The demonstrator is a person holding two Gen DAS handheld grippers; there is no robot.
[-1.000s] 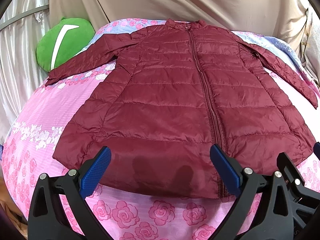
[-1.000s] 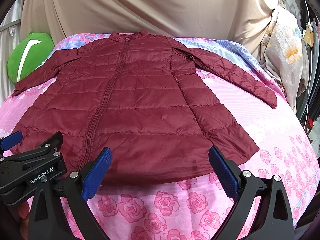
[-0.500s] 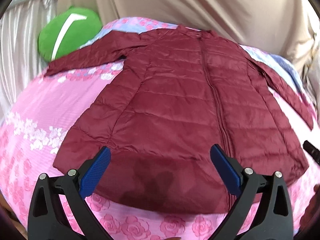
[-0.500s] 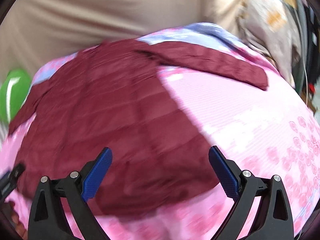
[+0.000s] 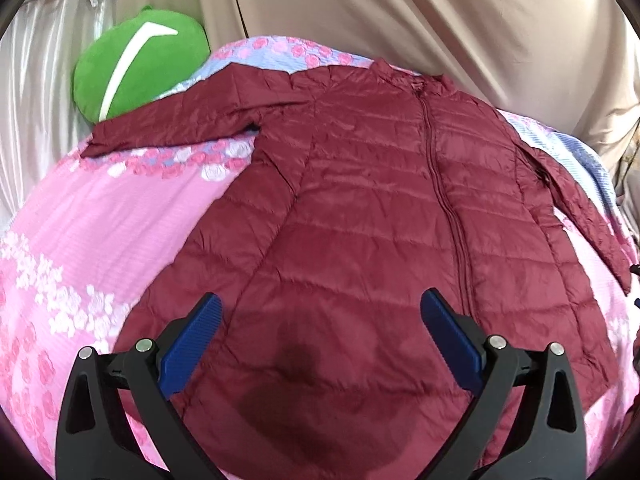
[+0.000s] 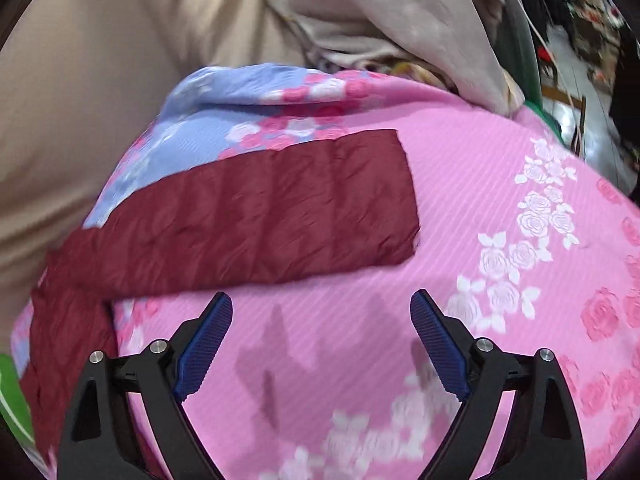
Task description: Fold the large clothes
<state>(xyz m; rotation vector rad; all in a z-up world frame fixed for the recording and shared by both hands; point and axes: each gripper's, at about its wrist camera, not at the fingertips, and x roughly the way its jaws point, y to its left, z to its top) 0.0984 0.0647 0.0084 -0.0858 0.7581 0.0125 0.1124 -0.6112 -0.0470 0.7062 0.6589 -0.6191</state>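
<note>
A dark red quilted jacket [image 5: 380, 208] lies flat and zipped on a pink rose-print bed cover [image 5: 100, 232], both sleeves spread out. My left gripper [image 5: 320, 320] is open and empty, hovering over the jacket's lower hem, left of the zip. In the right wrist view the jacket's right sleeve [image 6: 256, 216] lies across the cover, cuff end pointing right. My right gripper [image 6: 322, 320] is open and empty above the bare cover just in front of that sleeve, not touching it.
A green plush pillow [image 5: 136, 60] sits at the back left beside the left sleeve. A beige curtain [image 5: 400, 12] hangs behind the bed. Bundled beige cloth [image 6: 400, 20] lies past the bed's far right corner, with room clutter beyond.
My right gripper has swung right from the hem, over to the right sleeve. My left gripper has moved forward and lower over the hem. Both stayed open.
</note>
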